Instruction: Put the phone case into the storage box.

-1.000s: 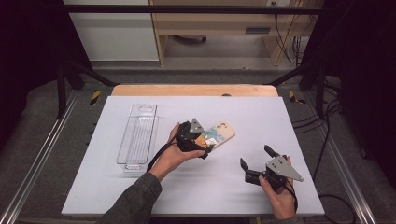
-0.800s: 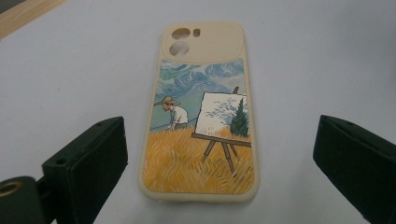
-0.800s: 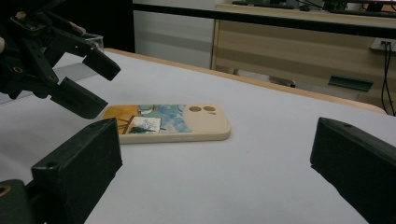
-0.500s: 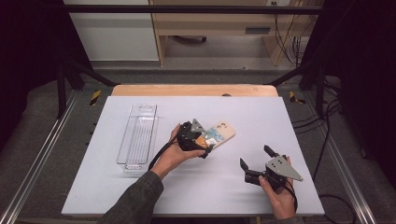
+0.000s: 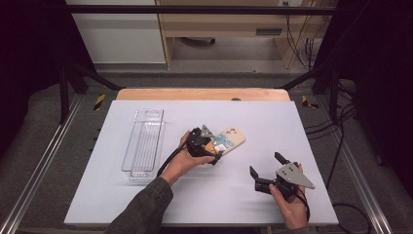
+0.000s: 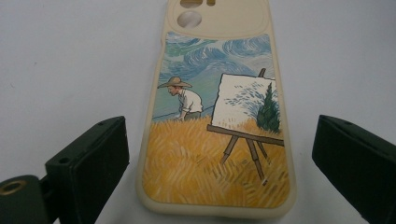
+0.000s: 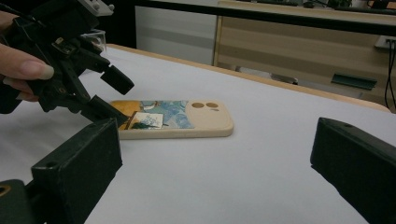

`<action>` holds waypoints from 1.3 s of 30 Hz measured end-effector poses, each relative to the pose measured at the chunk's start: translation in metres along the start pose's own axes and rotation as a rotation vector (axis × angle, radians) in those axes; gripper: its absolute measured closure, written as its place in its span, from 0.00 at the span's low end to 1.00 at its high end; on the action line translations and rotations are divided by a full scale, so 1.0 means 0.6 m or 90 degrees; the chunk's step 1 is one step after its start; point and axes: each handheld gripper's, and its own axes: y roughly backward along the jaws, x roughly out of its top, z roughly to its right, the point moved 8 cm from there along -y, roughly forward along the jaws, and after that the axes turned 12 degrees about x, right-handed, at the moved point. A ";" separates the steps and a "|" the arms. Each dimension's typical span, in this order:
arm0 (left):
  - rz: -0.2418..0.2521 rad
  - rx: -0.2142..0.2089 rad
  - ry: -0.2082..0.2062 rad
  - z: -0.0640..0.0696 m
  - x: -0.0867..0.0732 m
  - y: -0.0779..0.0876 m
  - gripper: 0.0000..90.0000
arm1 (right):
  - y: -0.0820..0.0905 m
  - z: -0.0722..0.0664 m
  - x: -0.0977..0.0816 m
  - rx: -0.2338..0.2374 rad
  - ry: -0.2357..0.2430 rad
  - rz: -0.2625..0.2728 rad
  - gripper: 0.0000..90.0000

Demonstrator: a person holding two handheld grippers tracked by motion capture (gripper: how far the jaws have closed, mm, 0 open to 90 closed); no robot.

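We see the left gripper [image 5: 213,147] with its 2 jaws spread on either side of the phone case [image 6: 217,116], which lies flat near the table's [image 5: 311,126] middle. The right gripper [image 5: 265,165], jaws also spread and holding nothing, hovers near the front right corner, and a clear tray [image 5: 144,141] sits toward the left edge.

The high view looks forward and down from above the person's side, taking in the whole table [image 5: 146,204]. The left gripper view sits close over the phone case [image 6: 217,126], looking along it between its 2 jaws. The right gripper view looks low across the table at the same phone case [image 7: 175,119], farther off.
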 end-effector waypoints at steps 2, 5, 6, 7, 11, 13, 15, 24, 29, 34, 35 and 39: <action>-0.003 0.000 0.001 0.000 -0.002 -0.003 0.04 | 0.000 0.000 0.000 0.001 0.000 0.000 0.02; -0.008 0.003 0.000 0.000 -0.004 -0.007 0.04 | 0.000 -0.001 0.000 0.001 0.000 -0.001 0.02; -0.007 0.004 0.001 0.000 -0.004 -0.008 0.05 | 0.000 -0.001 0.000 0.002 -0.001 0.000 0.02; -0.008 0.003 0.003 0.000 -0.004 -0.009 0.05 | 0.000 -0.001 0.000 0.002 -0.002 -0.001 0.02; -0.011 0.000 -0.001 0.002 -0.006 -0.010 0.05 | -0.001 -0.002 -0.001 0.004 0.000 -0.002 0.02; -0.011 0.004 -0.008 0.001 -0.006 -0.011 0.05 | -0.001 -0.002 -0.001 0.004 0.001 -0.003 0.02; -0.012 0.002 -0.009 0.002 -0.007 -0.011 0.05 | -0.001 -0.002 -0.001 0.004 0.000 -0.003 0.02; -0.015 0.000 -0.006 0.005 -0.008 -0.014 0.05 | -0.001 -0.003 -0.002 0.005 -0.002 -0.005 0.02; -0.020 0.006 -0.002 0.001 -0.010 -0.017 0.05 | -0.001 -0.003 -0.002 0.006 -0.001 -0.004 0.02; -0.020 0.008 0.000 0.002 -0.011 -0.018 0.07 | -0.002 -0.003 -0.002 0.007 -0.002 -0.006 0.02; -0.019 0.008 0.000 0.003 -0.010 -0.018 0.07 | -0.002 -0.003 -0.002 0.007 -0.002 -0.006 0.02; -0.024 0.007 -0.005 0.004 -0.013 -0.021 0.09 | -0.001 -0.004 -0.002 0.007 -0.002 -0.006 0.02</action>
